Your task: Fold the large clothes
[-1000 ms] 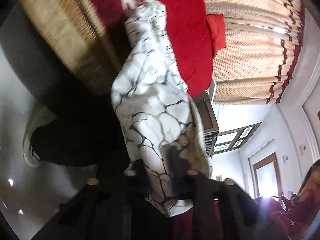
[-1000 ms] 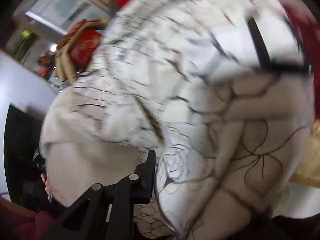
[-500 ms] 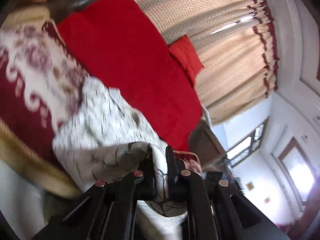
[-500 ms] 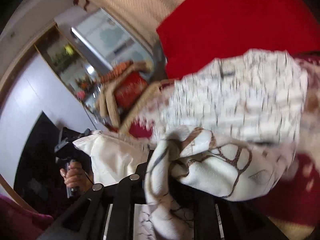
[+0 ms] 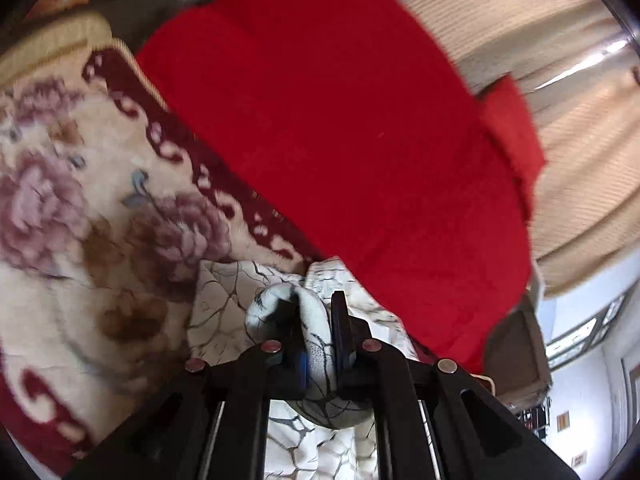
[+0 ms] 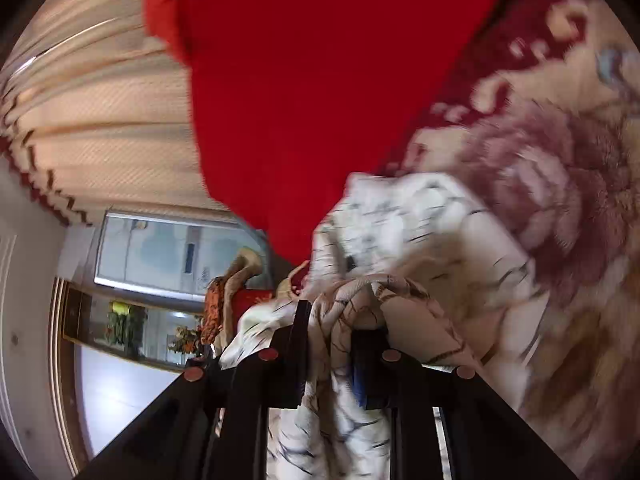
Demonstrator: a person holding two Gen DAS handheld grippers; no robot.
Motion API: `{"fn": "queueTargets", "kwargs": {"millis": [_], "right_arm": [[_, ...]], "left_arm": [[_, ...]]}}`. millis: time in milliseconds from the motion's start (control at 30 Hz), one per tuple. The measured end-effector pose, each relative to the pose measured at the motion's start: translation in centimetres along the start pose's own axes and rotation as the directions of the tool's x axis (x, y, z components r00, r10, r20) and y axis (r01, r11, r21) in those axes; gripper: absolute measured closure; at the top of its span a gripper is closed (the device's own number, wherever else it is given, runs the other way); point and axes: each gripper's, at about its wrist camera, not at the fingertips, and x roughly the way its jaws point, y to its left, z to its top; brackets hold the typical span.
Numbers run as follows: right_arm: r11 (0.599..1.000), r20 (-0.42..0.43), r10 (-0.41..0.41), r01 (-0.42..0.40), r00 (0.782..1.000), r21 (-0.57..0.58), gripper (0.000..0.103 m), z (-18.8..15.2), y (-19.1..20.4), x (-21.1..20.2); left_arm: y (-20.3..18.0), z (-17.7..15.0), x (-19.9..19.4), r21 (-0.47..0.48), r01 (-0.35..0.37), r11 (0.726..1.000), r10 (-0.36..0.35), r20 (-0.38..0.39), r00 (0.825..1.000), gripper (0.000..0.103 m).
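Black fingers (image 5: 339, 320), red-brown round screws (blue pad edge).

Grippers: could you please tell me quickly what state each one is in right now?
Left gripper: shut on the white crackle-print garment.
Right gripper: shut on a bunched fold of the same garment.

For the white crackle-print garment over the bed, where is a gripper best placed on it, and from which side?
On a bunched edge, from the near side, as both do now: the left gripper and right gripper each pinch a gathered fold of the garment, the rest trailing onto the floral blanket.
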Motion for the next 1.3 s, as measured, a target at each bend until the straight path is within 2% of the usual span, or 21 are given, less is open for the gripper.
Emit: {"fn": "queueTargets", "kwargs": {"millis": [133,167,233,267,300,333,400,567,667,767,800,833,867,900,933,1000,1067,1133,1200,1267,1300], "right_arm": [[1.000,-0.043,0.010,-0.011,0.999,-0.010,0.081,0.7,-0.4,1.2],[0.999,-0.057,0.010,-0.012,0.998,-0.036,0.076,0.9,-0.1,0.8],[0.997,-0.083,0.001,-0.007,0.997,-0.078,0.049,0.7,0.2,1.5],[0.994,-0.103,0.021,-0.032,0.994,-0.103,0.031,0.2,0.8,1.6],[0.991,-0.104,0.035,-0.048,0.994,-0.128,0.027,-0.3,1.5,1.8],[0.986,-0.102,0.032,-0.048,0.994,-0.159,0.026,-0.7,2.2,1.7],[0.964,-0.140,0.011,-0.048,0.990,-0.262,0.025,-1.9,4.2,2.0],[0.937,-0.248,0.019,-0.104,0.969,-0.335,0.025,-4.6,6.0,3.4],[0.921,-0.279,-0.038,-0.074,0.960,-0.382,0.025,-6.0,6.2,4.9],[0.924,-0.280,-0.044,-0.068,0.959,-0.377,0.025,-6.8,5.9,5.4],[0.929,-0.273,-0.045,-0.060,0.961,-0.365,0.030,-6.9,5.8,5.9],[0.932,-0.256,-0.045,-0.051,0.966,-0.359,0.036,-7.0,5.8,6.2],[0.933,-0.233,-0.040,-0.046,0.972,-0.356,0.061,-7.0,5.9,6.3],[0.937,-0.220,-0.038,-0.042,0.975,-0.346,0.078,-6.9,6.0,6.7],[0.940,-0.215,-0.040,-0.036,0.976,-0.339,0.078,-6.6,5.9,7.0],[0.943,-0.143,-0.031,-0.018,0.989,-0.332,0.080,-5.8,6.5,6.5],[0.942,-0.051,0.024,-0.039,0.998,-0.333,0.080,-4.0,7.7,5.2],[0.955,0.055,0.086,-0.066,0.995,-0.289,0.080,-2.0,8.0,3.7],[0.981,0.224,0.091,-0.049,0.970,-0.187,0.080,1.3,6.7,1.9],[0.995,0.333,0.097,-0.088,0.938,-0.042,0.077,3.9,3.4,0.4],[0.989,0.419,0.092,-0.133,0.903,0.069,0.077,4.9,0.4,-1.0]], "left_arm": [[0.4,-1.7,2.1,-0.040,0.007,0.999,-0.004,0.082,0.997,0.089],[0.4,-1.9,2.3,-0.046,0.000,0.999,0.005,0.098,0.995,0.084],[0.1,-2.6,1.4,-0.053,0.017,0.998,-0.009,0.136,0.991,0.070],[-0.1,-3.0,0.8,-0.061,0.020,0.998,-0.010,0.156,0.988,0.055],[-0.2,-3.3,0.2,-0.072,0.018,0.997,-0.005,0.170,0.985,0.034],[-0.2,-3.7,-0.4,-0.086,0.012,0.996,0.003,0.178,0.984,0.029],[-0.6,-3.7,-1.8,-0.082,0.000,0.997,0.015,0.185,0.983,0.028],[-1.7,-4.8,-7.0,-0.053,-0.070,0.996,0.082,0.279,0.957,0.022],[-1.2,-6.0,-7.3,-0.062,-0.098,0.993,0.111,0.258,0.960,0.019],[-0.1,-7.0,-5.7,-0.098,-0.124,0.987,0.142,0.210,0.967,0.020],[0.2,-7.1,-5.1,-0.102,-0.139,0.985,0.157,0.200,0.967,0.020],[0.3,-7.2,-4.2,-0.081,-0.172,0.982,0.185,0.193,0.964,0.020],[0.3,-7.1,-3.7,-0.068,-0.205,0.976,0.214,0.192,0.958,0.020],[0.2,-7.1,-3.4,-0.060,-0.235,0.970,0.242,0.198,0.950,0.022],[0.1,-7.1,-3.2,-0.049,-0.243,0.969,0.248,0.213,0.945,0.029],[-0.6,-6.9,-2.8,-0.010,-0.253,0.967,0.249,0.237,0.939,0.038],[-1.2,-6.5,-2.6,0.011,-0.281,0.960,0.269,0.262,0.927,0.040],[-1.5,-6.1,-2.6,0.010,-0.277,0.961,0.263,0.284,0.922,0.040],[-1.8,-5.6,-2.5,0.002,-0.284,0.959,0.269,0.313,0.911,0.040],[-2.0,-5.0,-2.2,0.008,-0.305,0.952,0.286,0.324,0.902,0.040],[-2.0,-4.7,-2.0,0.008,-0.314,0.949,0.295,0.323,0.899,0.040]]}}
